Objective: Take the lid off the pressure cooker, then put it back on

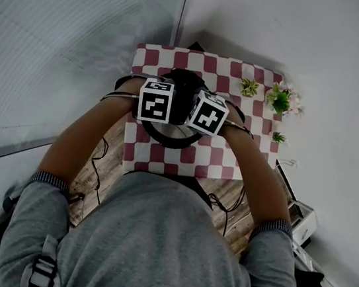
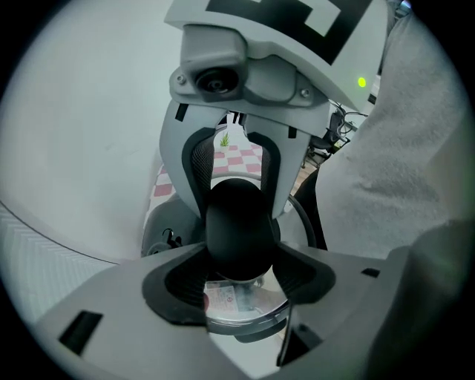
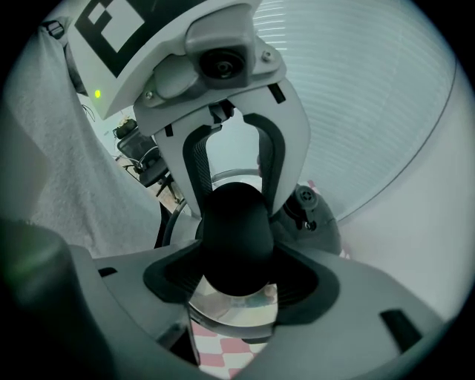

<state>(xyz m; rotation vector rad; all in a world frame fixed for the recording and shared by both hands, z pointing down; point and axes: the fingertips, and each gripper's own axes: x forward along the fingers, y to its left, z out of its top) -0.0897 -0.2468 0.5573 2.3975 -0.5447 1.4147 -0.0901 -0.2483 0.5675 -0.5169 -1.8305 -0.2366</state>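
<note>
My left gripper (image 2: 239,283) and right gripper (image 3: 237,280) both clench the black knob (image 2: 237,230) of the lid (image 2: 245,308) from opposite sides. The pressure cooker (image 1: 167,137) sits on the checked cloth (image 1: 208,63), with plants (image 1: 279,100) at its two o'clock.

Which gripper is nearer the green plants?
Right. Both clamp the lid knob; the right gripper sits on the side toward the plants, the left gripper on the far side.

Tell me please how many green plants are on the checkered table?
3 plants: one near the far edge, a larger one right of it, a small one at the right edge. Others may be hidden.
</note>
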